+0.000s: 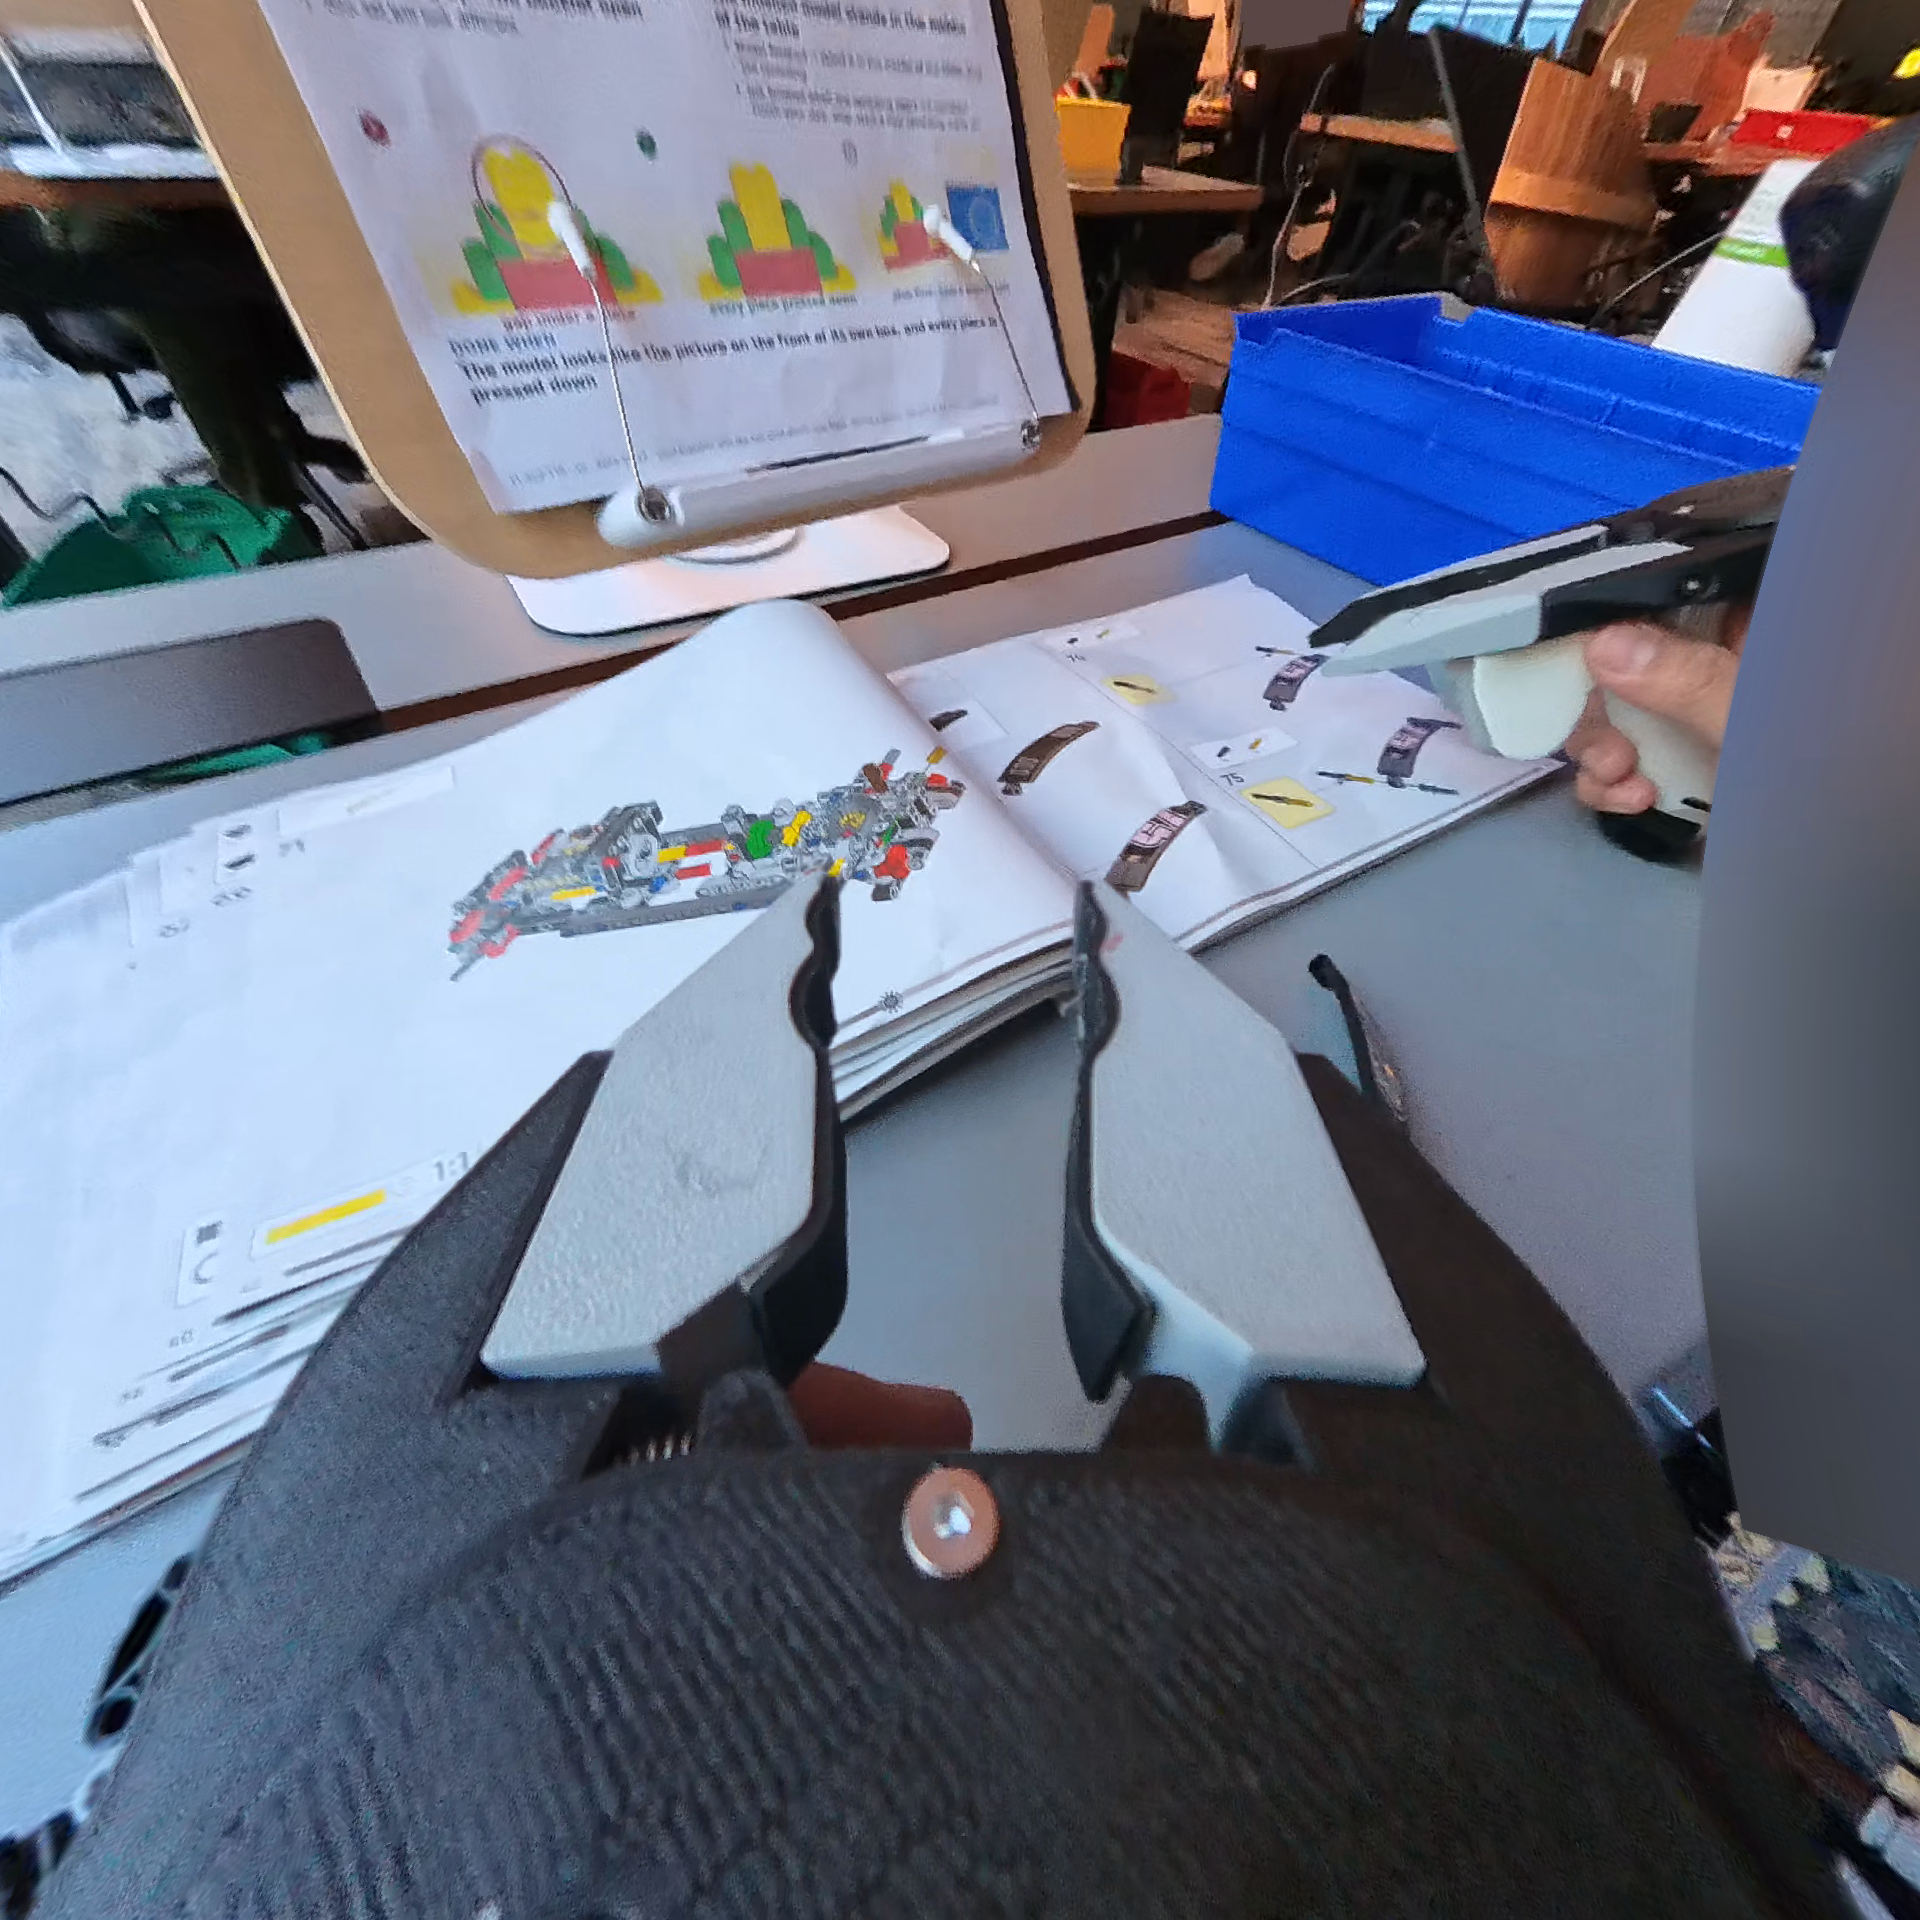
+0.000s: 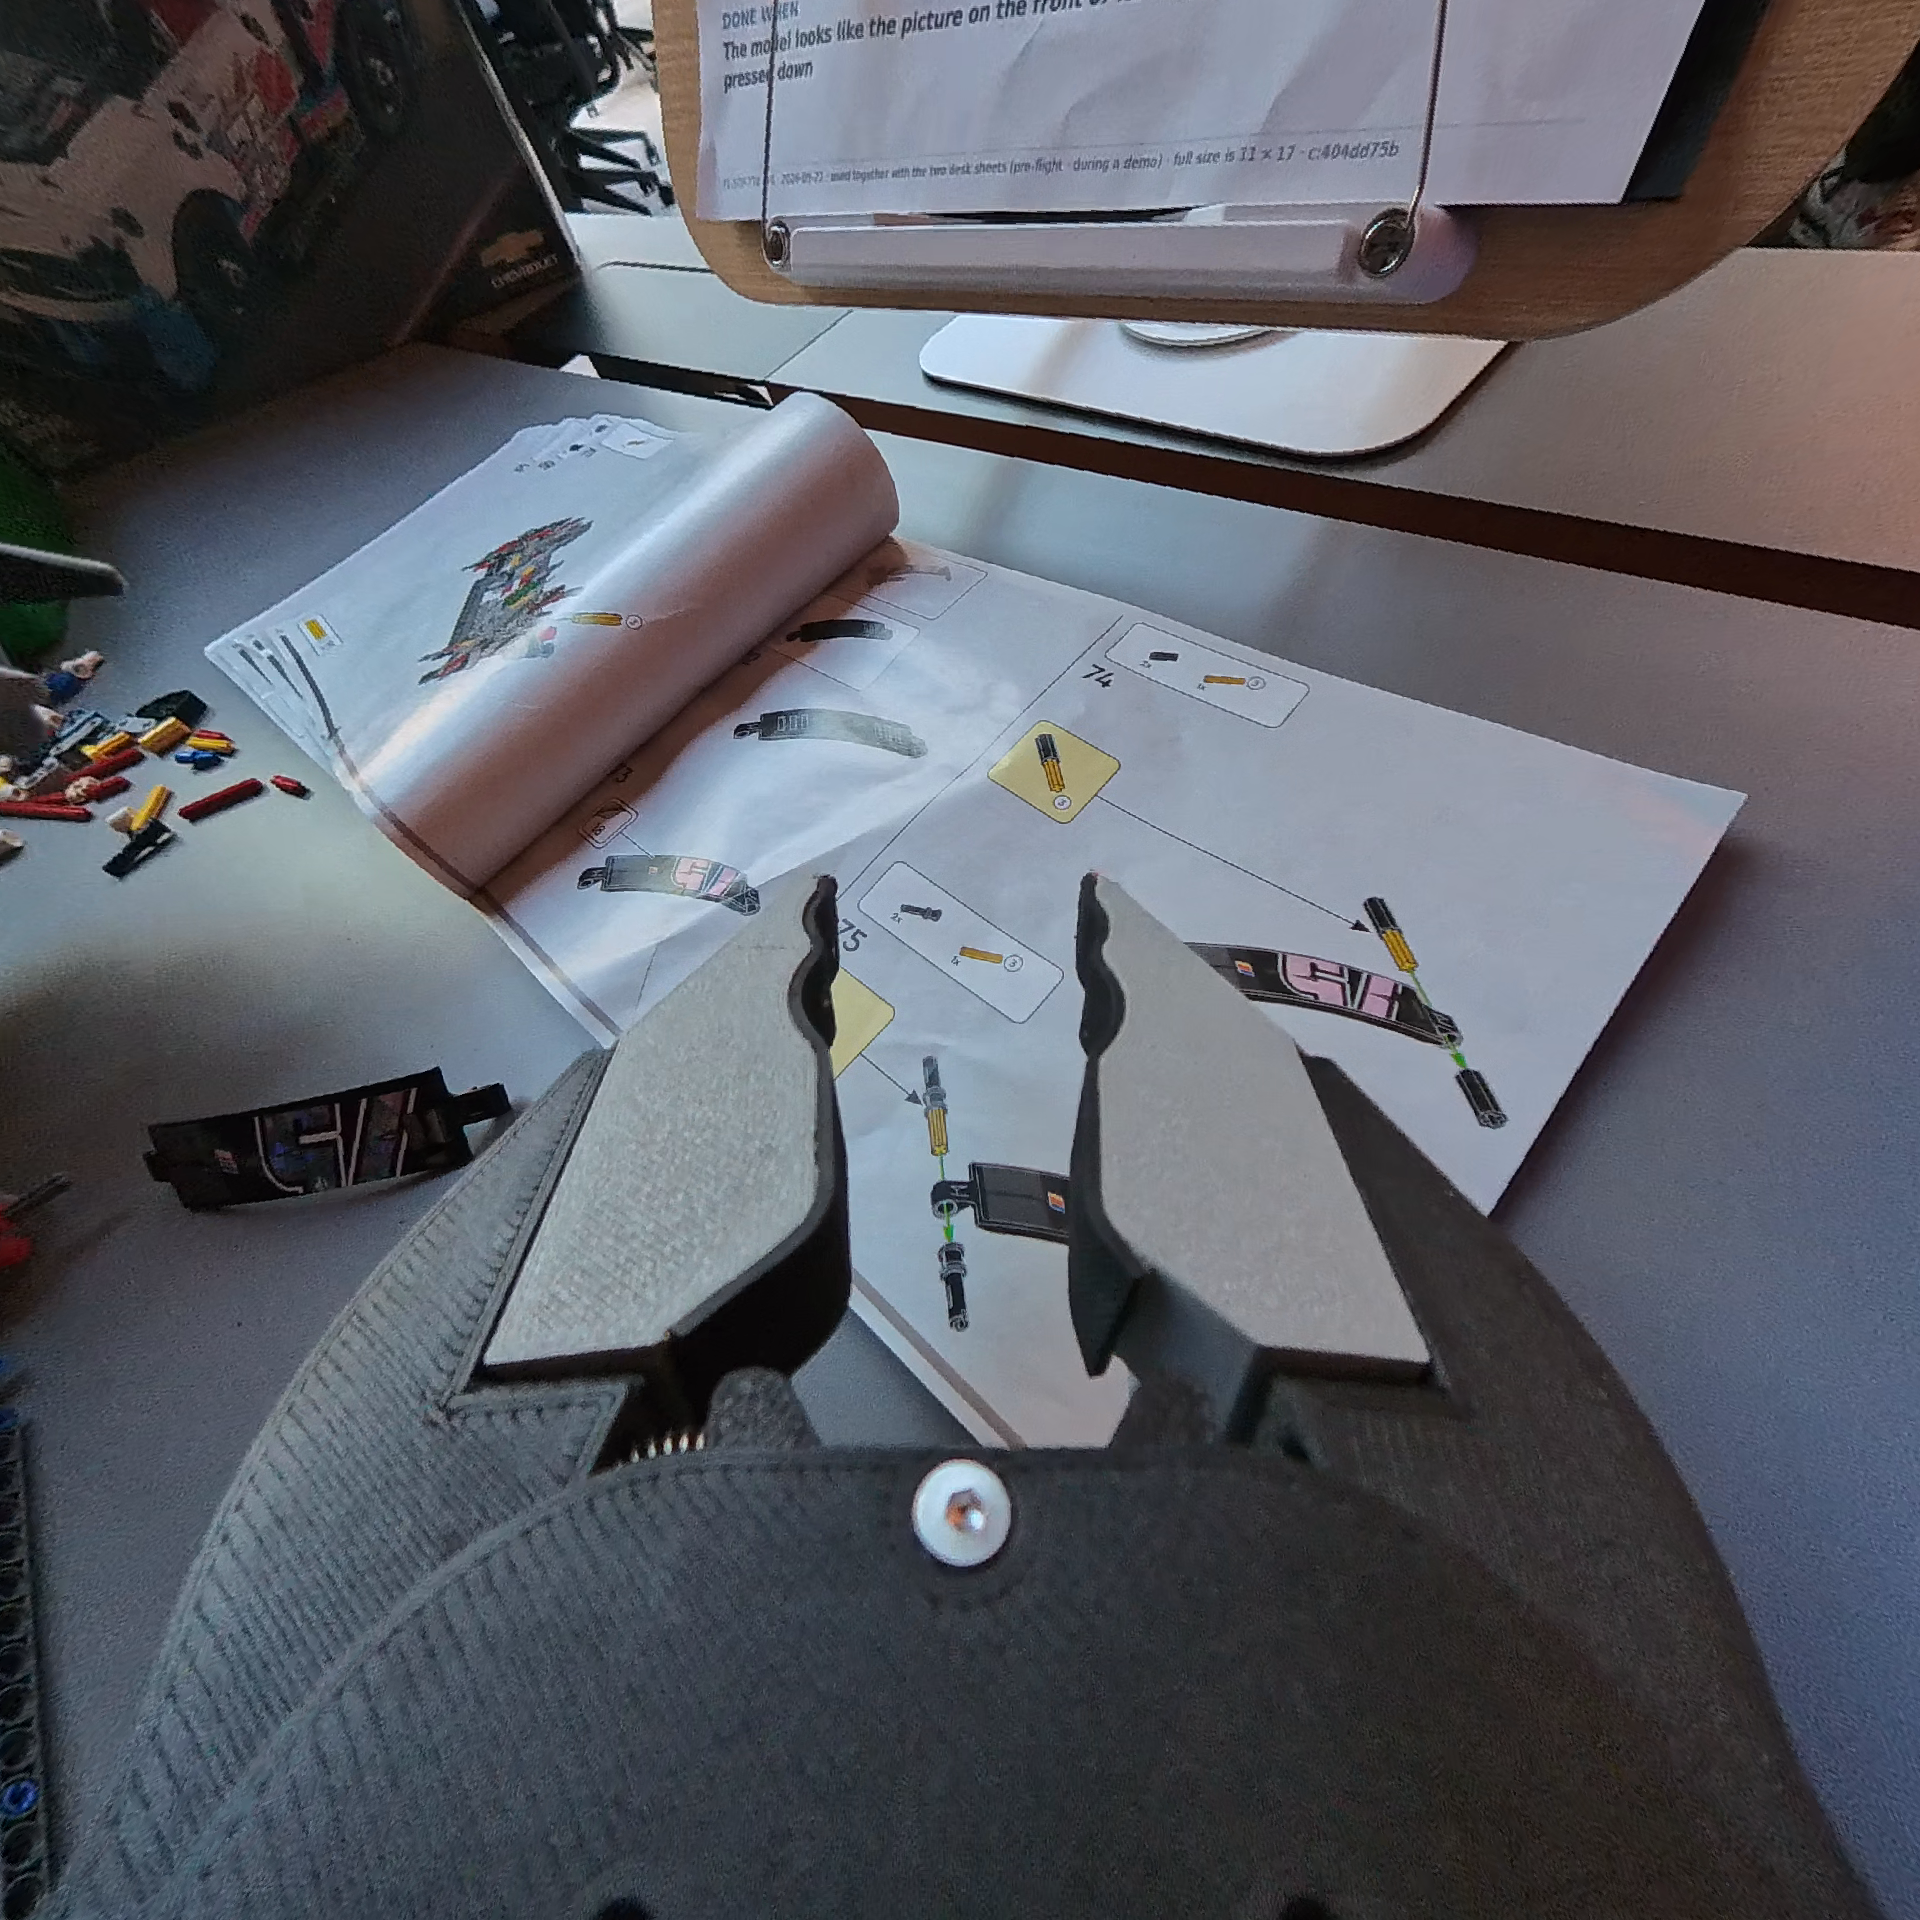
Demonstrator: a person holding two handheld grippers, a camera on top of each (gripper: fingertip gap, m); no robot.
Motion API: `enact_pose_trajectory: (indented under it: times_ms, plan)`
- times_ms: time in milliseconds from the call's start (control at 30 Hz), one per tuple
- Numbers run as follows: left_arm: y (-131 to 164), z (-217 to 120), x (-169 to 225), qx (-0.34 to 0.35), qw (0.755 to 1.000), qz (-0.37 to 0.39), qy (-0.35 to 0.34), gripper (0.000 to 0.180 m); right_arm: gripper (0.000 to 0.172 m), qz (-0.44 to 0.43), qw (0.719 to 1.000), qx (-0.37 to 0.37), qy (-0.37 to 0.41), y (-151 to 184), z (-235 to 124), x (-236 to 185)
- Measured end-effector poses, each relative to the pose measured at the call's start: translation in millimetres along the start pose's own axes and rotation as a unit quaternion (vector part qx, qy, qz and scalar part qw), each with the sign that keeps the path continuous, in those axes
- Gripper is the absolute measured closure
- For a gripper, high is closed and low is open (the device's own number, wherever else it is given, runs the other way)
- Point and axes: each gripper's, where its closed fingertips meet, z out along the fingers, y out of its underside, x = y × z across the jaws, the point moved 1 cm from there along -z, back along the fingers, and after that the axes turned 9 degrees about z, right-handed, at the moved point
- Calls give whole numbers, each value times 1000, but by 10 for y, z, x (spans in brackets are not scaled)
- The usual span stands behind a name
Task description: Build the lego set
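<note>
An open instruction booklet [image 1: 727, 748] lies on the grey table [image 1: 1455, 987]; one page stands curled up at the spine. My left gripper [image 1: 956, 894] hovers over the booklet's near edge by the spine, jaws apart, nothing between the pads. My right gripper [image 2: 956, 883] hovers over the booklet's right page [image 2: 1351, 831], jaws apart and empty. It also shows in the left wrist view [image 1: 1335, 644], held by a hand above the far right page. A black curved panel piece [image 2: 312, 1143] with a sticker lies on the table left of the right gripper.
A document stand [image 1: 644, 312] with a printed sheet stands behind the booklet. A blue bin [image 1: 1455, 436] is at the back right. Several small loose building pieces [image 2: 135, 769] lie at the left, near a printed box [image 2: 239, 177]. A dark beam [image 2: 16, 1662] lies at the left edge. My left tips are roughly 20 cm from the dark beam [image 2: 16, 1662].
</note>
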Motion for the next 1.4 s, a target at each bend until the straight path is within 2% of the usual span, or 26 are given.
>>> enact_pose_trajectory:
  times_ms: [233, 333, 400, 500, 567, 600, 633, 700, 767, 867, 967, 1033, 1167, 1400]
  plan:
    - [0, -28, -115, 9, 999, -48, 4, 144, 130, 15, 1000, 8, -13, -24, -11, -8]
    - [-5, -39, -168, 8, 999, -38, -8, 145, 132, 9, 1000, 2, -23, -14, 4, -52]
    - [-11, -43, -181, 5, 1000, -20, -9, 150, 144, 3, 998, -7, -56, 5, 18, -150]
    - [-44, -86, -291, 5, 999, 3, -35, 153, 143, 2, 997, 3, -78, -19, 7, -217]
    - [-72, -183, -398, 5, 998, 3, -55, 149, 143, 0, 996, 20, -87, -57, -30, -239]
    - [-72, -288, -461, -1, 997, -21, -70, 148, 143, 1, 995, 27, -94, -73, -51, -251]
    - [-120, -427, -481, 7, 996, -45, -71, 147, 142, 4, 994, 35, -101, -90, -74, -256]
    - [-262, -741, -441, 18, 998, -46, -45, 147, 142, 15, 993, 54, -107, -134, -121, -239]
    - [-213, -1069, -505, -42, 997, -14, -56, 146, 142, 33, 991, 67, -114, -167, -159, -212]
    - [44, -1513, -593, -167, 982, 32, -78, 144, 142, 57, 987, 73, -134, -190, -187, -197]
    - [246, -1783, -660, -234, 964, 73, -103, 162, 143, 61, 984, 78, -152, -206, -205, -228]
    - [392, -1855, -703, -267, 956, 68, -106, 165, 144, 59, 983, 80, -154, -208, -204, -251]
    - [549, -1698, -777, -274, 958, 29, -81, 160, 147, 56, 984, 73, -153, -192, -170, -285]
    - [838, -1040, -930, -347, 935, 70, -26, 161, 150, 67, 983, 70, -156, -192, -135, -297]
